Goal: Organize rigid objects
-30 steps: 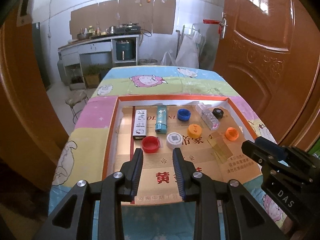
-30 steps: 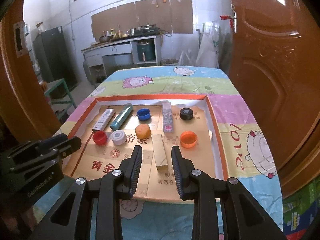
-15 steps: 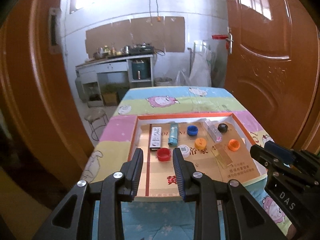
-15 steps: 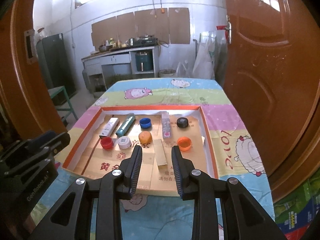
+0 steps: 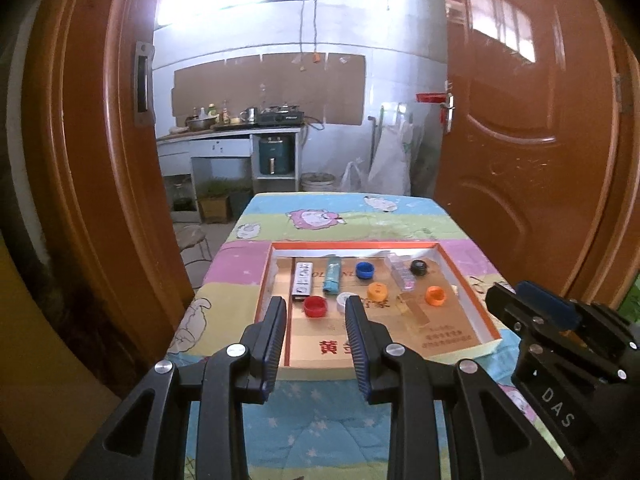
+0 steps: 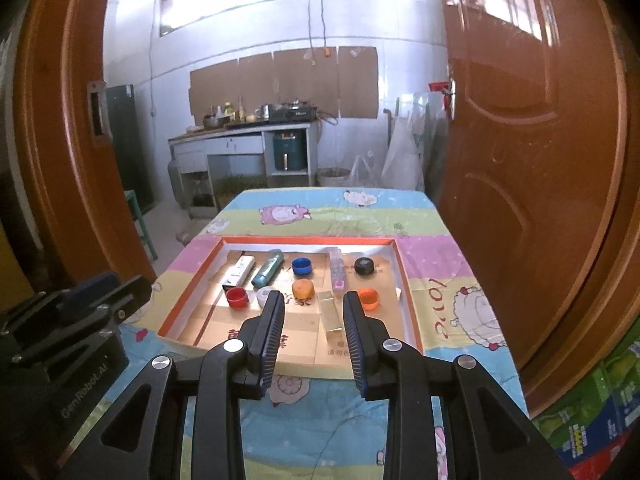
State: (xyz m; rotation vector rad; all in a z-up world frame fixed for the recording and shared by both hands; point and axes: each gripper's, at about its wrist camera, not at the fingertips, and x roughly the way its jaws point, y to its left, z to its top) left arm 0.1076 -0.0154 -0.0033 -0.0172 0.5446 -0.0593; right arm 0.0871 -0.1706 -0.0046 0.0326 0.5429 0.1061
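Both grippers are black, angular frames with round silver screws. The left gripper [image 5: 316,340] shows ribbed, blue-edged pads, and so does the right gripper [image 6: 314,334]. White lettering marks each housing's side.

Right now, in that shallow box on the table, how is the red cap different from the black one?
The red cap lies open side up in the near-left part of the box, so its hollow shows; the black cap sits in the far row toward the right and shows a pale patch on top. The red cap looks wider, though it is also nearer the camera. Both are small round bottle caps lying apart from their neighbours.
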